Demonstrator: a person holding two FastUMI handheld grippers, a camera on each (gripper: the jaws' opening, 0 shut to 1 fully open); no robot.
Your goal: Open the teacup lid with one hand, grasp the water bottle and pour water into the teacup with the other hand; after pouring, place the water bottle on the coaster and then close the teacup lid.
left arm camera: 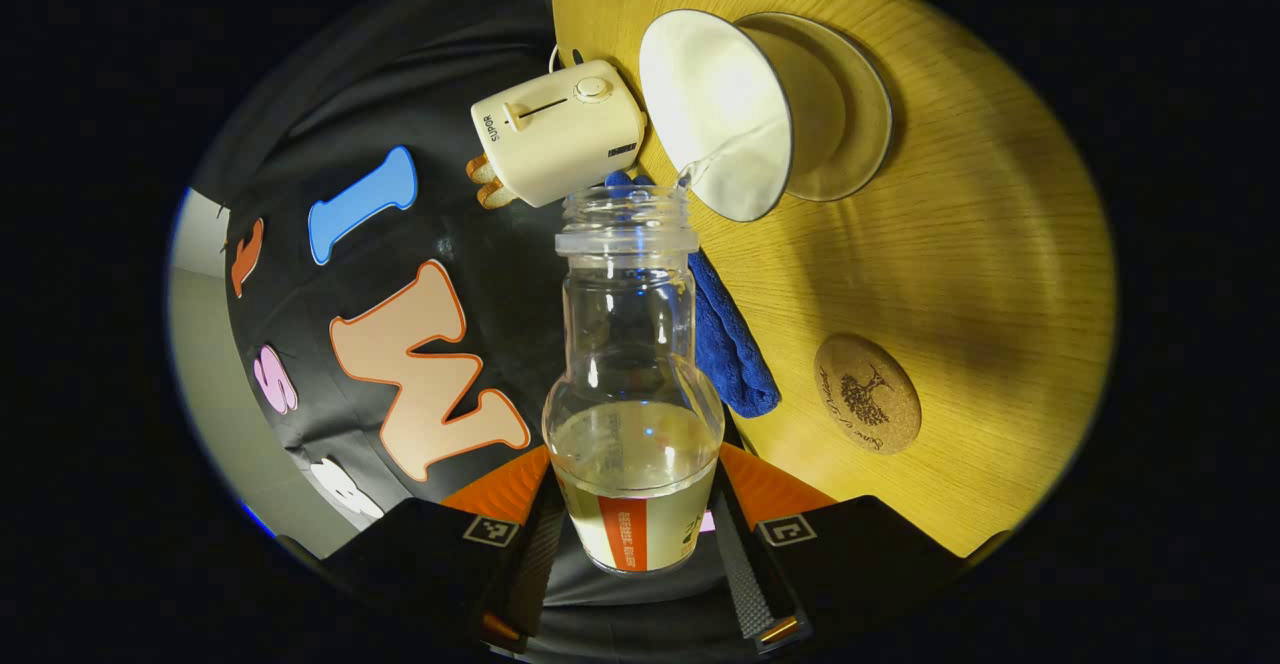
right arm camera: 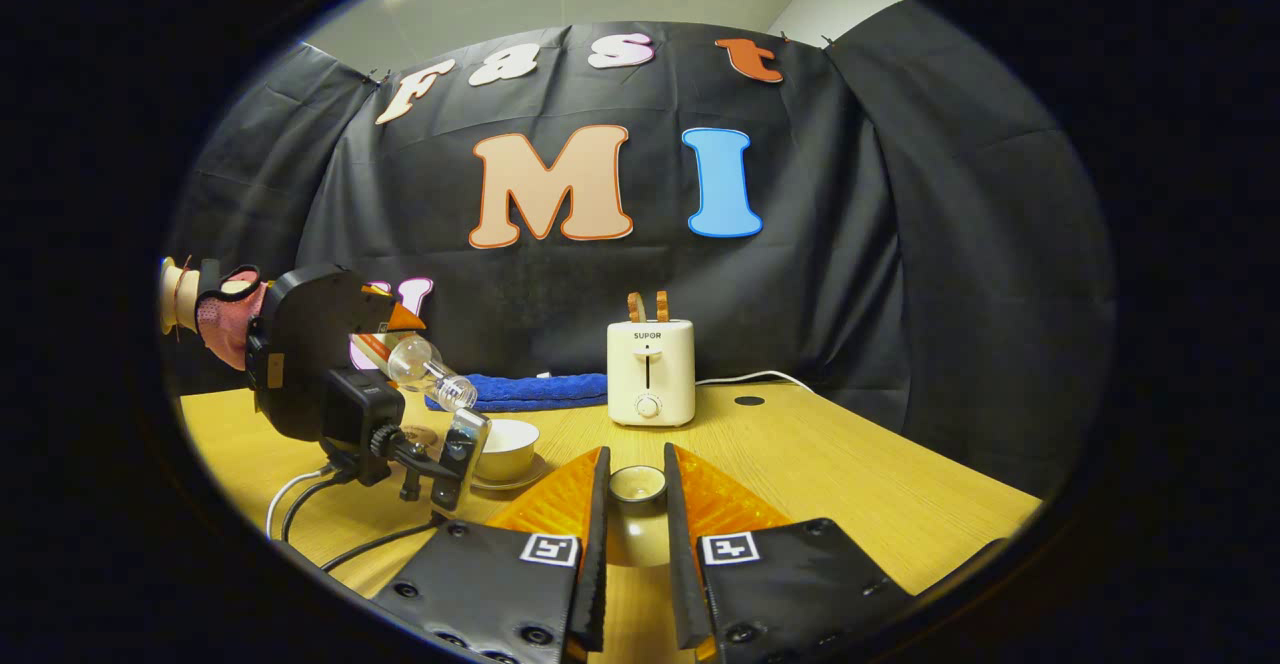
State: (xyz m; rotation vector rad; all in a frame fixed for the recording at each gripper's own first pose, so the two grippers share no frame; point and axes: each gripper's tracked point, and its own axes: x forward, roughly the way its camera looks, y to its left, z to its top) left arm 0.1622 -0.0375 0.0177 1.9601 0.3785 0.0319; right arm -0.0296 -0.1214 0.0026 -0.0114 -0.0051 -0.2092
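- The left tool (left arm camera: 636, 529), in the left gripper view, has two broad black housing plates at the bottom, each bearing a small square black-and-white marker at its inner corner.
- Orange wedge-shaped panels sit above those plates, and ribbed dark strips line the inner faces.
- The right tool (right arm camera: 636, 529), in the right gripper view, has the same black plates with square markers; round screws dot their lower edges.
- Farther off in the right gripper view, the left tool's body is a rounded black housing with a small black camera block (right arm camera: 362, 426) beneath it.
- White and black cables (right arm camera: 300, 504) trail from it across the yellow wooden surface (right arm camera: 850, 474).
- The hand (right arm camera: 222, 316) behind it wears a pink glove with a black strap.
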